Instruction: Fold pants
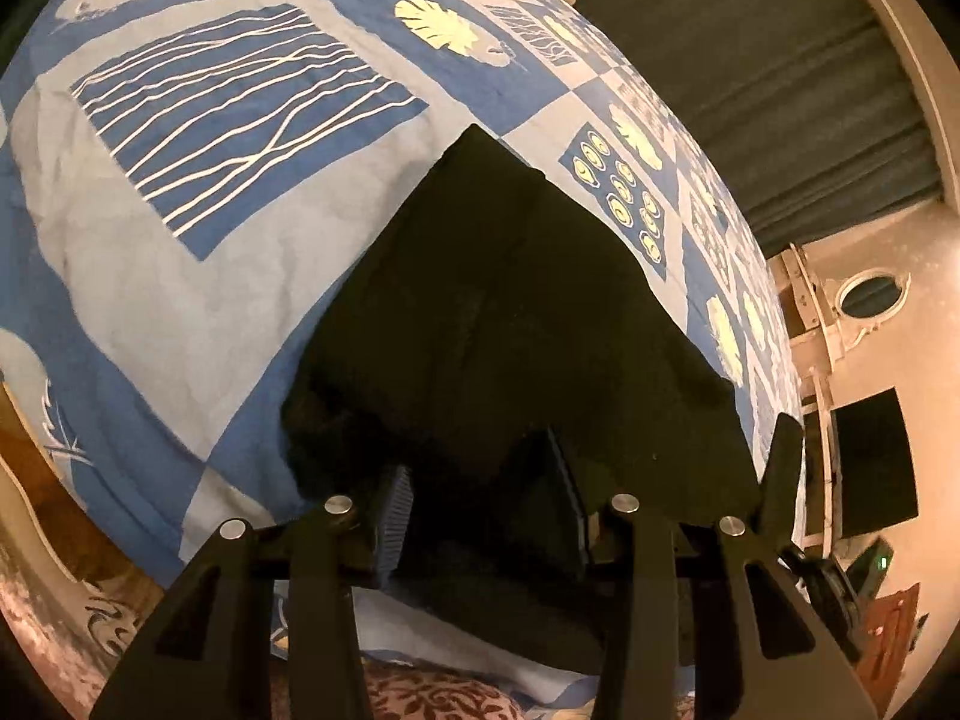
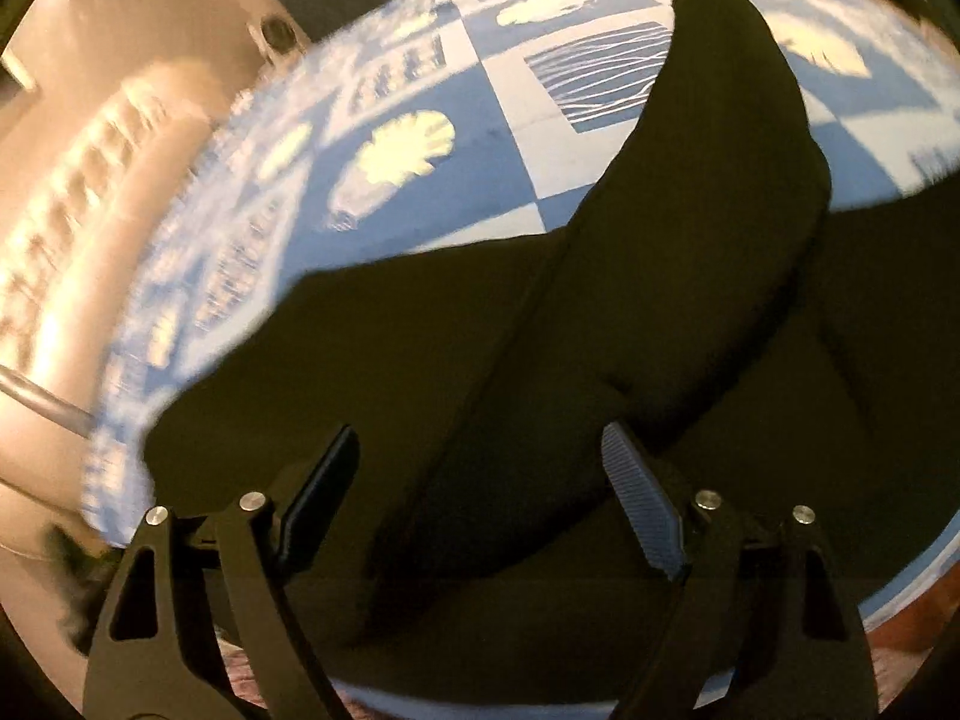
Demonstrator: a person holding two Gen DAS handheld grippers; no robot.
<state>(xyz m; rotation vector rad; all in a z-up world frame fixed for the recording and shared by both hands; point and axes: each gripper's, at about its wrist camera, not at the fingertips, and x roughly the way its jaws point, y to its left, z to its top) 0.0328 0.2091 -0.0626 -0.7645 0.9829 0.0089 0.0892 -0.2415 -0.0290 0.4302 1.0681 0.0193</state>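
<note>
Black pants (image 1: 510,312) lie on a blue-and-white patterned bedspread (image 1: 180,240), their near edge at the bed's side. In the left wrist view my left gripper (image 1: 480,498) is shut on a thick fold of that near edge, and dark cloth fills the gap between its ribbed pads (image 1: 393,516). The right wrist view is blurred. There the pants (image 2: 540,330) spread across the bedspread (image 2: 420,90), one leg reaching up to the right. My right gripper (image 2: 480,480) stands open just above the cloth, its pads (image 2: 645,504) wide apart and not pressing on it.
A dark curtain (image 1: 780,90) hangs beyond the bed's far edge. White furniture with an oval mirror (image 1: 870,294) and a dark screen (image 1: 876,456) stand at the right. A patterned carpet (image 1: 420,696) lies below the bed's side. Pale carved furniture (image 2: 90,180) borders the bed.
</note>
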